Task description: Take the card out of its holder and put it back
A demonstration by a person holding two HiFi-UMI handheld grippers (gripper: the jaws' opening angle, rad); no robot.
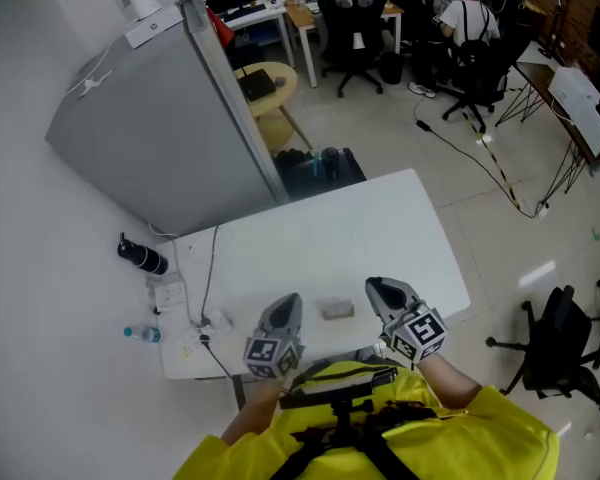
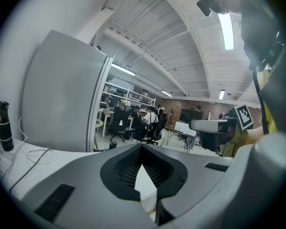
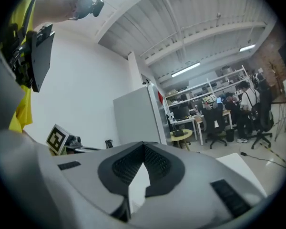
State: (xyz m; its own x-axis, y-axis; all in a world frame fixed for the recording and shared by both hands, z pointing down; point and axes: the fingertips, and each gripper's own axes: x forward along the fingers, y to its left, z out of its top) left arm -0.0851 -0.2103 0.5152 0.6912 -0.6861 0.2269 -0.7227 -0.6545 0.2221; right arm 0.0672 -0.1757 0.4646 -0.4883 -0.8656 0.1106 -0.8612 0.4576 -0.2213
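Observation:
A small grey card holder [image 1: 337,310] lies flat on the white table [image 1: 320,238] near its front edge; I cannot make out the card itself. My left gripper [image 1: 288,301] sits just left of the holder and my right gripper [image 1: 374,287] just right of it, both apart from it. In the left gripper view the jaws [image 2: 142,148] meet with nothing between them, tilted up toward the room. The right gripper [image 3: 143,146] likewise shows its jaws together and empty. The holder is out of sight in both gripper views.
A tall grey partition [image 1: 150,138] stands behind the table's left end. A black bottle [image 1: 142,257], a water bottle [image 1: 140,334] and a cable [image 1: 210,268] with a power strip [image 1: 216,320] are at the left. A black chair [image 1: 560,343] stands at the right.

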